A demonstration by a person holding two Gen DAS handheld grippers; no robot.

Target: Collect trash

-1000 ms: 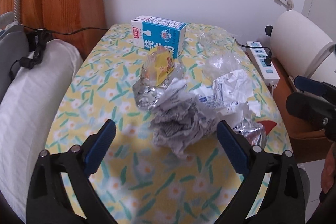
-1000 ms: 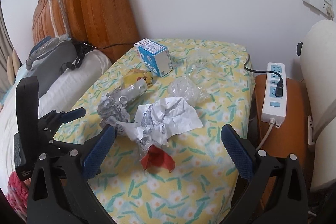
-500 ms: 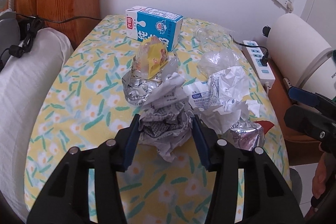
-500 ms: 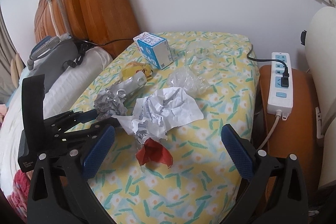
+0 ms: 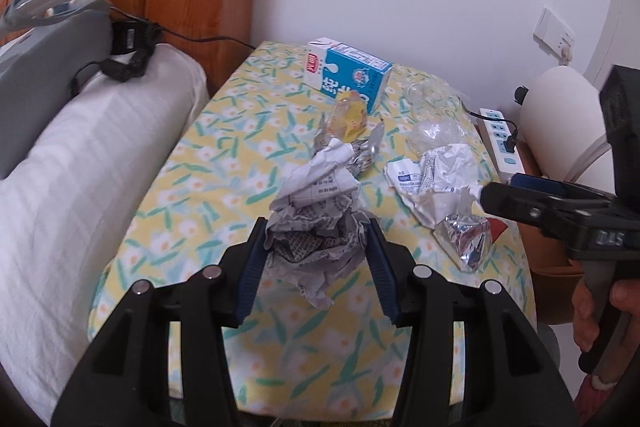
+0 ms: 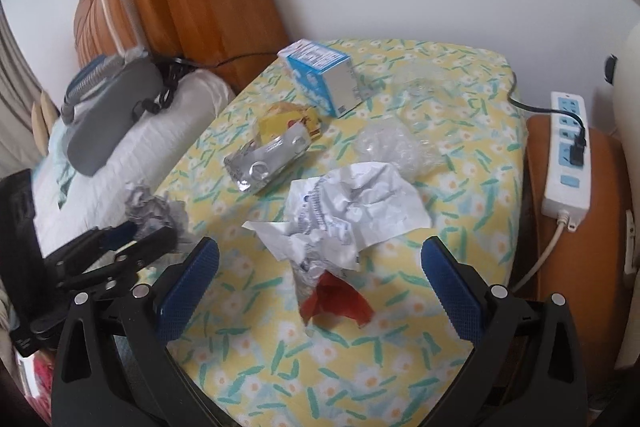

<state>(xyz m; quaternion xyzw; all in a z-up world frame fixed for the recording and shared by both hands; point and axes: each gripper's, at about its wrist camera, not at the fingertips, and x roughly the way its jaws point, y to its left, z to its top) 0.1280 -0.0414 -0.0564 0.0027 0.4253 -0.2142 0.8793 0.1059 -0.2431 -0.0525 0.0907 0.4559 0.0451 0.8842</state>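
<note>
Crumpled newspaper (image 5: 316, 227), grey with small print too fine to read, sits pinched between the blue pads of the left gripper (image 5: 316, 255). The ball is lifted a little over the near part of the flowered yellow cloth (image 5: 208, 155), and its longer side runs away from the camera toward the wall. The right gripper (image 6: 320, 287) hangs with its jaws spread wide and nothing between them, above a white crumpled paper (image 6: 352, 211) with blue print that I cannot read. A red scrap (image 6: 340, 301) and a piece of silver foil (image 5: 466, 239) lie just under this paper. Farther on lies a silver foil wrapper (image 6: 268, 163), its long side slanting from near left to far right, and a yellow packet (image 6: 288, 121) touches its far end. Clear crumpled plastic (image 6: 394, 149) lies to the right of them. Near the wall a blue and white milk carton (image 5: 346, 77) lies on its side, with white Chinese characters and a small red label; the words are too blurred to read. A white power strip (image 6: 568, 155) lies on the wooden stand beside the cloth.
</note>
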